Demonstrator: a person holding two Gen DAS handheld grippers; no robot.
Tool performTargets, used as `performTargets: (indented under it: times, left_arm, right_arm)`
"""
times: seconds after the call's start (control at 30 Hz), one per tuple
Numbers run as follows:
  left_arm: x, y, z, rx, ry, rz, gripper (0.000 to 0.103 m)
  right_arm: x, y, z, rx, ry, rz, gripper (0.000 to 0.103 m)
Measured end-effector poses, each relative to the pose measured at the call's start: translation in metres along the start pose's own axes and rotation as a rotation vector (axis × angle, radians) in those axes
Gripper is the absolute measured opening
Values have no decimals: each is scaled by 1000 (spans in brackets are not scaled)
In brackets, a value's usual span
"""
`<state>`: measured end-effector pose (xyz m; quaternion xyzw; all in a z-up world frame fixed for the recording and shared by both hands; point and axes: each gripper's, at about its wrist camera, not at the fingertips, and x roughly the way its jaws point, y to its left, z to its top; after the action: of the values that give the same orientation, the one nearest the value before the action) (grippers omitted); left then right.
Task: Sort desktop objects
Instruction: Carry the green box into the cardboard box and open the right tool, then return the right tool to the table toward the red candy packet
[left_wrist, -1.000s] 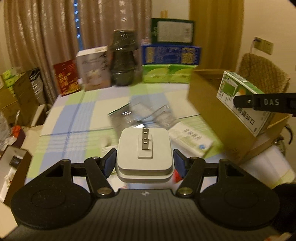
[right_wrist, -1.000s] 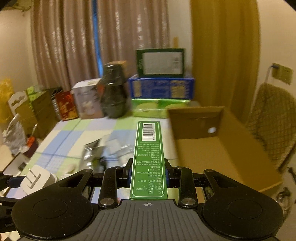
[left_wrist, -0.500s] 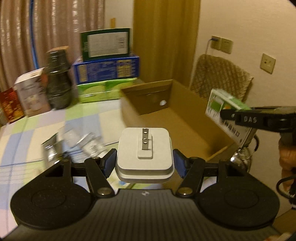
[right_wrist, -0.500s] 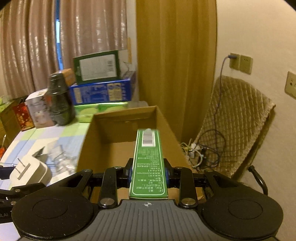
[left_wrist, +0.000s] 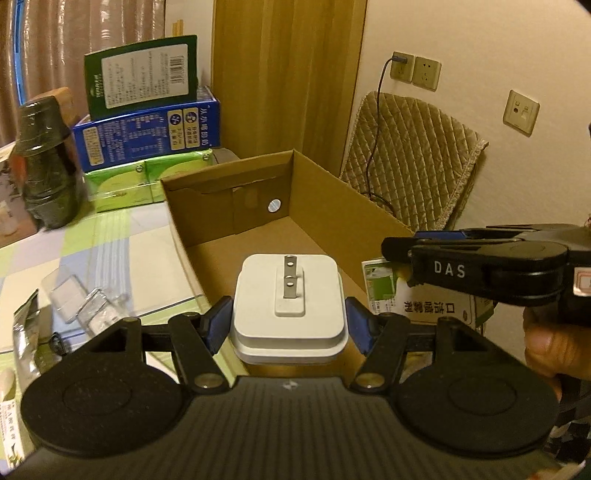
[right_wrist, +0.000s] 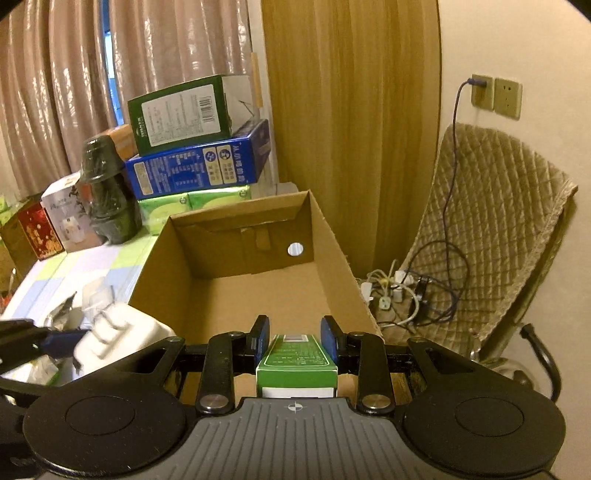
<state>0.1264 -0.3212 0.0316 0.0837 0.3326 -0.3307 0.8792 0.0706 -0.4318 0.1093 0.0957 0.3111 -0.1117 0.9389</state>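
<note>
We've got the left gripper (left_wrist: 289, 320) clenched on the white plug adapter (left_wrist: 289, 312), blue pads tight vs. both its sides, its 2 metal prongs pointing away from the camera. It hangs just above the near edge of the open cardboard box (left_wrist: 258, 206), which sits on the checked tablecloth (left_wrist: 110, 236).

Our right gripper (right_wrist: 295, 338) has let its jaws apart: there's a gap btw. each blue pad and the green carton (right_wrist: 296, 363), which sits tilted btw. them w/ its top end pointing down into the box (right_wrist: 236, 266). We can't tell whether the carton touches the box floor. In the left wrist view the same carton (left_wrist: 417, 299) shows under the right gripper's black finger (left_wrist: 480, 266), at the box's right wall.

Left of the box on the cloth: clear plastic packets (left_wrist: 79, 302) & a foil pouch (left_wrist: 26, 332). Behind: a dark jar (right_wrist: 107, 192) & a stack of 3 boxes, green (right_wrist: 184, 110) on blue (right_wrist: 195, 166) on lime (right_wrist: 192, 203).
</note>
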Motion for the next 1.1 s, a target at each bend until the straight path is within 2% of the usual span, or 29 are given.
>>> performTargets:
  times: [0.03,0.07,0.1,0.13,0.17,0.2,0.43,0.5,0.7,1.1]
  left_arm:
    - [4,0,1,2,0,-6,61]
    - [8,0,1,3,6,-17,70]
    - [11,1,2,0,10,-18,74]
    - [12,2,2,-3,6,-13,75]
    - [11,3,2,-6,1,-8,76]
    - [9,5,2,-13,-4,-3,76]
    - [-23,22,-8,-47,-32,34,77]
    - [-37,29,-13,-67,-46,46,82]
    - [-75,48,-28,-106,-53,104,83]
    - [-147,90,-72,-197,-60,228,90]
  right_arm:
    - [3,-2,2,15,2,13,28]
    - [5,-4,3,29,-2,31,28]
    - [6,-6,5,39,-4,39,35]
    - [7,-7,7,45,-4,31,47]
    - [6,-9,9,56,-14,31,69]
    - [2,-11,10,72,-37,44,73]
    - [-26,-12,10,104,-75,50,74]
    - [-36,-13,6,123,-78,46,76]
    - [-69,-7,-11,171,-94,62,82]
    - [-121,59,-48,151,-86,151,101]
